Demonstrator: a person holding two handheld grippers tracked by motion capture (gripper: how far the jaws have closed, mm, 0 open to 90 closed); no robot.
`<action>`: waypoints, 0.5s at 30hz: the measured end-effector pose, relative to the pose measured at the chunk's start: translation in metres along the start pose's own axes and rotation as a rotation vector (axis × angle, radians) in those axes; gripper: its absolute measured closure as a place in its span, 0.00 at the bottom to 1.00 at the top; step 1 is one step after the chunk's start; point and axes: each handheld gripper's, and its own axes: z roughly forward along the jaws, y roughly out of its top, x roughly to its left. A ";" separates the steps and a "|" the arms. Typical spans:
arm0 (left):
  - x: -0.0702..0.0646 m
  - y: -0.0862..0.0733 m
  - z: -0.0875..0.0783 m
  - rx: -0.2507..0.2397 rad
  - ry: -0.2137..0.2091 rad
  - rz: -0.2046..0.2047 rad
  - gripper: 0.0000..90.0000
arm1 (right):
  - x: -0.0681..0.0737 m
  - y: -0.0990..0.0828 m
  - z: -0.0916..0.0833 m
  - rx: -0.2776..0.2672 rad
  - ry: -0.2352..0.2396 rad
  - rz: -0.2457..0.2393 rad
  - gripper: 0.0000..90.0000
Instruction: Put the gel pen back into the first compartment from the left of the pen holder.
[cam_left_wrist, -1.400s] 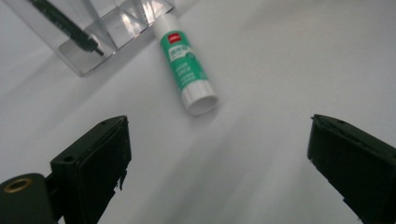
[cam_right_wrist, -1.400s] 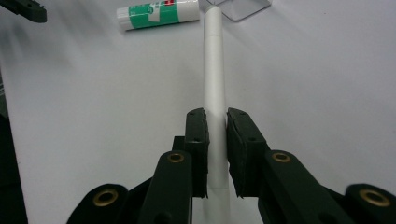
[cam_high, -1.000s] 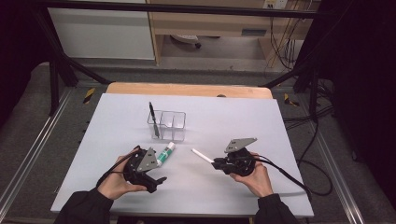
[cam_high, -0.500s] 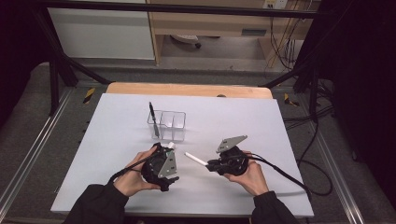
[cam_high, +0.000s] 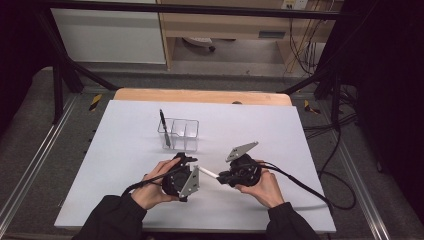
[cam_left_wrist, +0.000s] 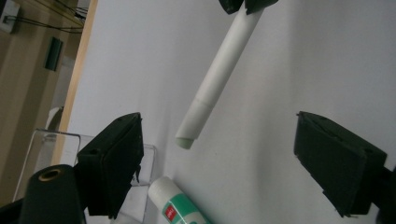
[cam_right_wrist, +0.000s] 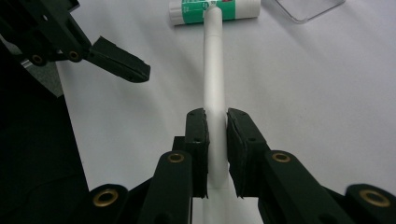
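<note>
White tabletop (cam_high: 260, 125) fills mid-frame in the high view, w/ a wood edge along the top and dark floor and cables around it. Clear organizer (cam_high: 180, 134) sits upper-centre on the table, a black pen (cam_high: 164, 127) standing in its left compartment.

Right gripper (cam_high: 224, 177), lower centre-right of the high view, is pinching a white marker (cam_high: 209, 173). In the right gripper view the pads (cam_right_wrist: 198, 135) are pressed onto both sides of the marker barrel (cam_right_wrist: 214, 70), which runs straight up the frame. Its far end overlaps a glue stick (cam_right_wrist: 215, 10) lying at top centre of that view; can't tell if they touch.

Left gripper (cam_high: 189, 160), lower centre-left of the high view, has its jaws spread wide. They've just been closing a bit, but no contact w/ anything. In the left gripper view the marker (cam_left_wrist: 217, 74) comes down from the top centre, and its pale tip sits between the two black pads (cam_left_wrist: 116, 158), well clear of both.

Glue stick (cam_left_wrist: 180, 205) shows at bottom centre of that view, just beside the organizer wall (cam_left_wrist: 93, 140). Label is green and white w/ a small red mark; the writing is too blurred to read.
</note>
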 end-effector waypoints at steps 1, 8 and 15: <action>-0.001 0.001 0.001 -0.007 0.003 0.008 0.20 | 0.000 0.001 0.001 0.003 0.001 0.004 0.88; -0.004 0.005 0.009 -0.020 0.028 0.123 0.34 | 0.003 0.010 0.004 0.026 0.003 0.005 0.88; -0.010 0.010 0.018 -0.029 0.050 0.210 0.48 | 0.005 0.013 0.005 0.042 0.009 0.015 0.88</action>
